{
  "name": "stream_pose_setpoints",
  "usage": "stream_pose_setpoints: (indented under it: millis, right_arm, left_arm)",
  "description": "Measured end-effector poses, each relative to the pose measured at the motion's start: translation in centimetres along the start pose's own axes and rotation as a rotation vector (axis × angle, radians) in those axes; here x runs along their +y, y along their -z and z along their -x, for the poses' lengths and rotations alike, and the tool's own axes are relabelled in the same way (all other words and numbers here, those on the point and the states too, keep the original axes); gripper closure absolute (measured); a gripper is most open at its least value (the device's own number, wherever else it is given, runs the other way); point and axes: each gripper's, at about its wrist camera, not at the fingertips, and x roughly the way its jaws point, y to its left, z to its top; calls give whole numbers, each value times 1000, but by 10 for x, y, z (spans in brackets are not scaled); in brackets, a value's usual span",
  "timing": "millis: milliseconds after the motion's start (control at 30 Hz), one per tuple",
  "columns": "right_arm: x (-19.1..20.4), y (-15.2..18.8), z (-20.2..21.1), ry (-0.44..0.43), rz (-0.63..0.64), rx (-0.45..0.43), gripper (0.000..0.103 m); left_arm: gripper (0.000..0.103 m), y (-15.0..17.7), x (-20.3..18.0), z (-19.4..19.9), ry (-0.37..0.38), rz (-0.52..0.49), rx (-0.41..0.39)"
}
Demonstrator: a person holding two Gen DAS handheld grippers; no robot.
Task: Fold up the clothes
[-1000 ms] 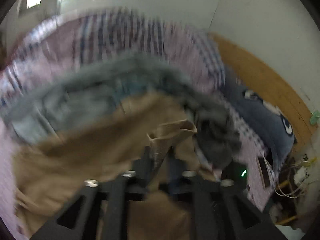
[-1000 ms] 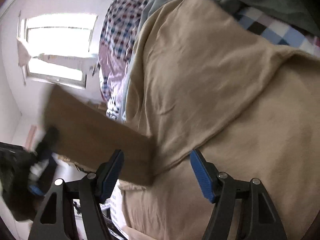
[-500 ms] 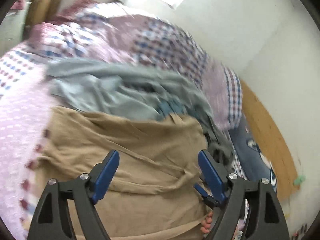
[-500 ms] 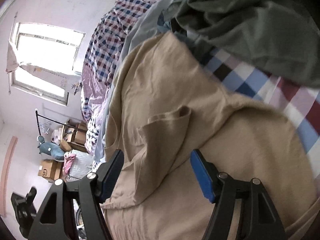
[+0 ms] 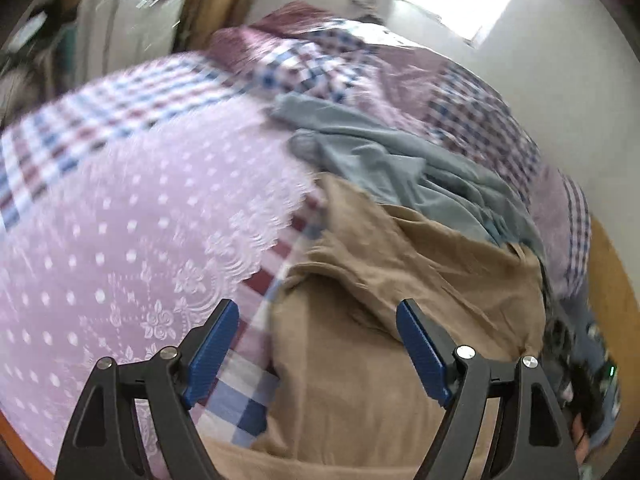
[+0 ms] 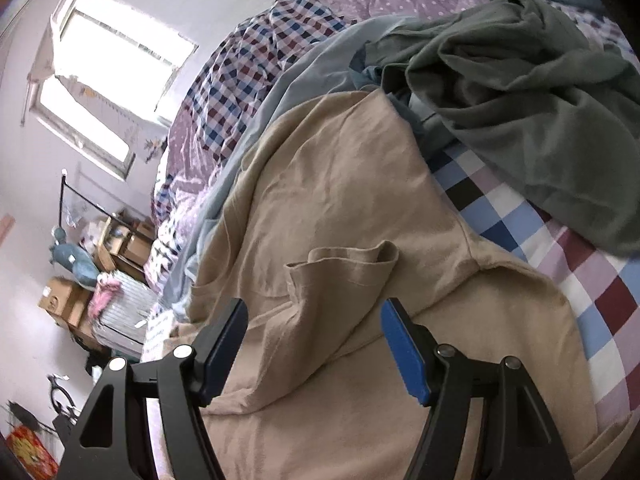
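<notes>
A tan garment [image 5: 360,360] lies crumpled on the bed, its folded sleeve [image 6: 344,272] lying on top in the right wrist view [image 6: 320,200]. My left gripper [image 5: 318,348] is open and empty, hovering over the garment's left edge. My right gripper [image 6: 314,344] is open and empty, just above the tan cloth near the sleeve. A light blue-grey garment [image 5: 400,168] lies beyond the tan one, also seen in the right wrist view [image 6: 280,92]. A dark green garment [image 6: 520,92] lies to the right.
The bed has a pink lace cover [image 5: 120,240] and a checked sheet [image 6: 560,264]. A checked quilt [image 6: 248,68] is bunched at the far side. Boxes and clutter [image 6: 68,300] stand on the floor by the window wall. A wooden headboard [image 5: 612,300] is at right.
The left gripper let go of the tan cloth, opened, and swung left over the garment's edge. The right gripper stayed open and the folded sleeve now lies before it.
</notes>
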Motion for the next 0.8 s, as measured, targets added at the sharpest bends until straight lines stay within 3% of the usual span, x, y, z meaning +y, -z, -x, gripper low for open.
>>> stream_pose_setpoints:
  millis: [100,300,400,467,633,667,700,733,800]
  right_arm:
    - [8,1,-3,20,67,4,30]
    - [23,-5,7,66,186,-31,30]
    - [22,-9,8,25,163,-8,30]
    - [23,-10,7,10,160,0,30]
    - [27,-7,-12,44,207,54,30]
    - [29,-6,-17,56,225,69,33]
    - [30,-3,-22,69,247,82,45]
    - [32,0,-26,81,269,93,54]
    - [33,6,-32,106,291,118,90]
  left_arm:
    - [36,5,5,-16,-11,4,11]
    - [36,15,-10,-42,-37,-106,20]
    - [36,13,-28,-43,-70,-196,-22]
    - [36,14,-34,-48,-51,-213,-10]
    - [49,18,-45,-62,-54,-228,35]
    - [51,19,-47,-65,-64,-233,38]
    - [60,20,-48,-67,-77,-237,39]
    - [61,20,-48,-67,-85,-234,38]
    - [61,19,-48,-66,-101,-227,35]
